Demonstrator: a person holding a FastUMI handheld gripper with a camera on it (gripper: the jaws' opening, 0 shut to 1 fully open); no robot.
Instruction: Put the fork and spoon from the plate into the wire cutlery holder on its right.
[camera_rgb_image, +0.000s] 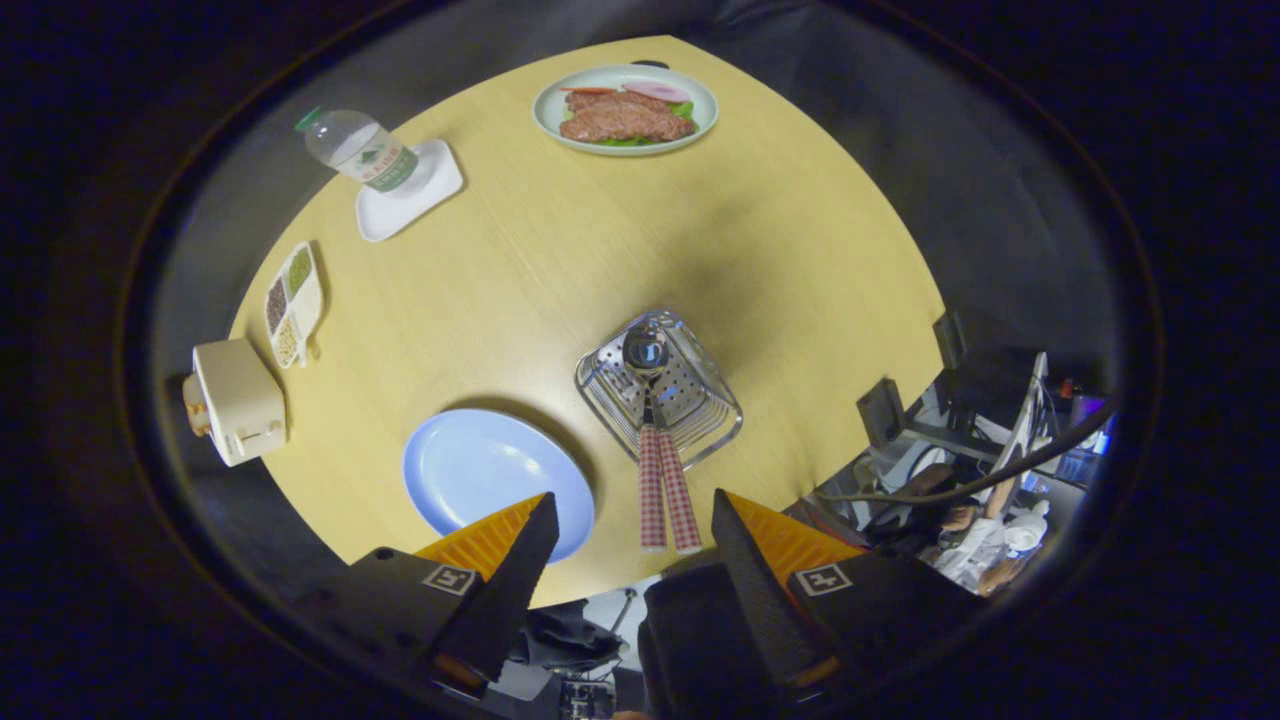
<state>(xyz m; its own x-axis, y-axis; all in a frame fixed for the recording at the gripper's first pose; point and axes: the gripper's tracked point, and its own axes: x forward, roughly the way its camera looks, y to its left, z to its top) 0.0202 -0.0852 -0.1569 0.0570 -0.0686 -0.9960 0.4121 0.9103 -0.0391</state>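
We look down along the claw (632, 515), whose two fingers stand wide apart and hold nothing. Just ahead of the gap between them, two handles patterned in red-and-white check rise side by side out of the wire cutlery holder (700, 420), a shiny square basket with a perforated metal floor. The spoon (647, 352) shows a polished round bowl lying inside the basket; the fork (681, 495) shows as the second checked handle, its tines hidden from us. Beside the holder, just ahead of the left finger, sits the pale blue plate (480, 465), bare. All rest on a light wooden table (560, 260). Far beyond the fingers lies a plate of meat (625, 110).
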